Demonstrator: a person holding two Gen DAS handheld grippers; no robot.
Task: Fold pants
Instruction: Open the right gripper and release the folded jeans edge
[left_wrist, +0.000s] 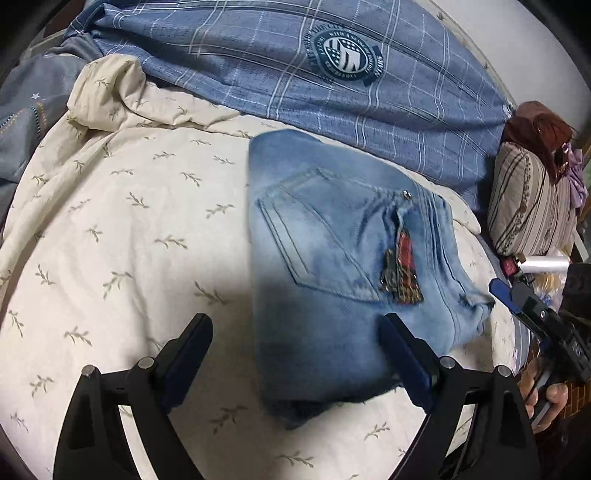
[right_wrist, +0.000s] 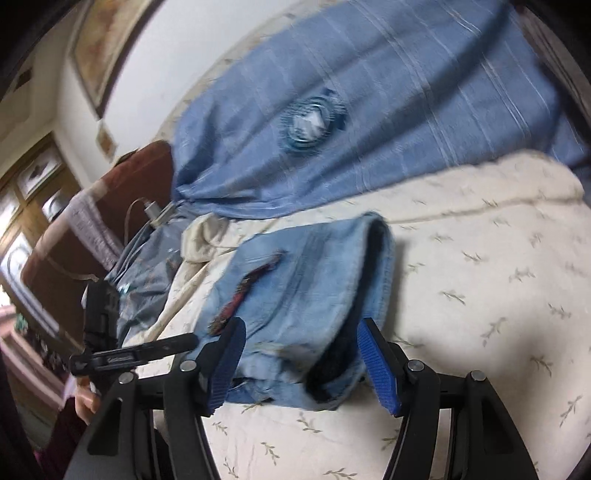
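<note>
Light blue jeans (left_wrist: 343, 266), folded into a compact bundle, lie on the cream leaf-print bedspread (left_wrist: 110, 229), back pocket and a red patch facing up. My left gripper (left_wrist: 297, 339) hovers wide open over the bundle's near left edge, nothing between its pads. At the right edge of this view my right gripper (left_wrist: 517, 295) is held by a hand, just off the jeans' right side. In the blurred right wrist view the jeans (right_wrist: 306, 288) lie ahead of the right gripper (right_wrist: 303, 350), which stands open and grips nothing. The left gripper's black finger (right_wrist: 147, 350) shows at the left.
A blue plaid duvet (left_wrist: 332, 92) is bunched along the far side of the bed. A striped pillow (left_wrist: 528, 206) with dark red clothing on it sits at the right. A charger cable (right_wrist: 155, 216) and grey-blue cloth lie beside the jeans. A framed picture (right_wrist: 103, 48) hangs on the wall.
</note>
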